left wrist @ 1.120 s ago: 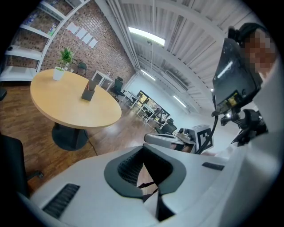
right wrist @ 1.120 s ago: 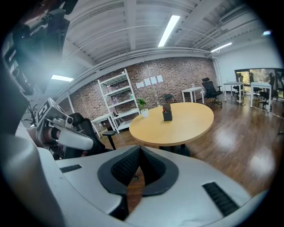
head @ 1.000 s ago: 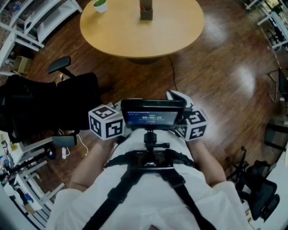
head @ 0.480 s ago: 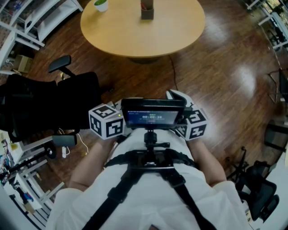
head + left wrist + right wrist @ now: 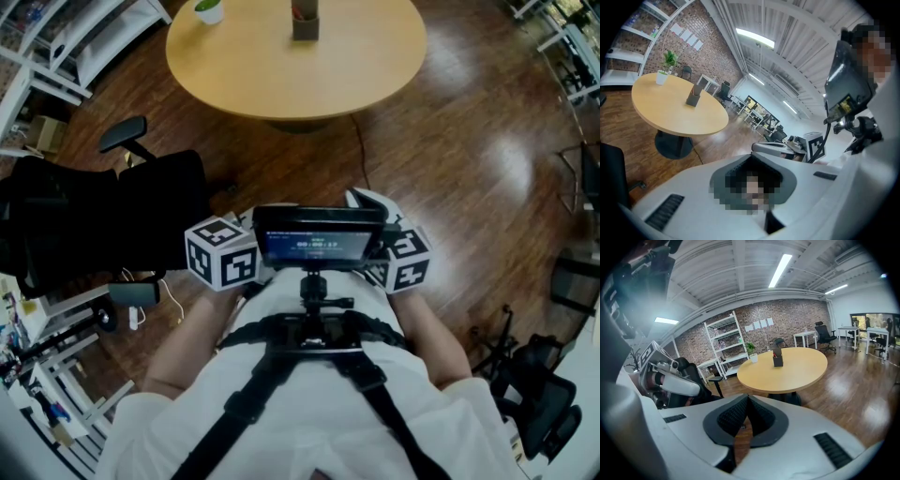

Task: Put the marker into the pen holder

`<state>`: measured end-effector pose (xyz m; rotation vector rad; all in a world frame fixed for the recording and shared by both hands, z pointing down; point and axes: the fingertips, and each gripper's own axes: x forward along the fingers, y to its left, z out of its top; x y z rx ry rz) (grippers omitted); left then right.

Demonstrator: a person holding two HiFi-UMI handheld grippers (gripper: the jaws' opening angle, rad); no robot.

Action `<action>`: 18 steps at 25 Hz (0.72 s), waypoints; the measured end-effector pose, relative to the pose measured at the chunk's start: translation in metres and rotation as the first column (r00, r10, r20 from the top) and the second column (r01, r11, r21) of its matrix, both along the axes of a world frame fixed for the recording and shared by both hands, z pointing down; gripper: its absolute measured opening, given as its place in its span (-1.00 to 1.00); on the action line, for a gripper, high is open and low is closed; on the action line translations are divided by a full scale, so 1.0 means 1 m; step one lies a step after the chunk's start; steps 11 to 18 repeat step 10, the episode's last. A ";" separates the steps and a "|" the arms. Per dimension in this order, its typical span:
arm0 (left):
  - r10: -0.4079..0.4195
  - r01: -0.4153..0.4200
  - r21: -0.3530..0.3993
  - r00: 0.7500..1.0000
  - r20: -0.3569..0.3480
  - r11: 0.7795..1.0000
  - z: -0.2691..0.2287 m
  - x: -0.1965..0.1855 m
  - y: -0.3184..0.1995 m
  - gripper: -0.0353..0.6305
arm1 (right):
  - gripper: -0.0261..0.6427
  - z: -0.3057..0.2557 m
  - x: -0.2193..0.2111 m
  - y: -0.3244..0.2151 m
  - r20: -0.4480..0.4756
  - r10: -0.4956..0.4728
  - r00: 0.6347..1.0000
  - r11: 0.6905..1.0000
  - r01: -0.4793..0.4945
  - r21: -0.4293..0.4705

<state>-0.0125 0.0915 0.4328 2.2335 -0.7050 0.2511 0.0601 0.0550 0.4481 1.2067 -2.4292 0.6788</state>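
Wooden round desk point(image 5: 281, 80) carries the pen holder point(image 5: 304, 22), red tips point(image 5: 298, 12) showing inside it, well apart from the left gripper point(image 5: 752, 157) and right gripper point(image 5: 747, 397), both with fingers clenched on nothing.

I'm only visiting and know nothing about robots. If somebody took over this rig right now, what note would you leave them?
Left gripper: jaws together, nothing seen in them.
Right gripper: jaws together, empty.
Both are held well back from the round table.
Pen holder stands on that table; something red pokes out of it, possibly the marker.
Done: cannot tell; no marker shows lying loose.
Left: go and check the holder; if the marker is absent, find it and drop it in.
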 end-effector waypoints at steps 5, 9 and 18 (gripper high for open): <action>0.001 -0.001 -0.002 1.000 -0.002 1.000 0.001 0.001 -0.001 -0.91 | -0.95 0.001 0.001 0.000 -0.004 0.000 1.000 1.000 0.000 -0.003; 0.002 -0.002 -0.005 1.000 -0.002 1.000 0.000 0.002 -0.001 -0.91 | -0.95 0.001 0.001 0.000 -0.007 -0.005 1.000 1.000 0.005 -0.004; 0.003 -0.003 -0.005 1.000 -0.002 1.000 0.000 0.002 -0.001 -0.91 | -0.95 0.000 0.001 0.000 -0.007 -0.007 1.000 1.000 0.007 -0.004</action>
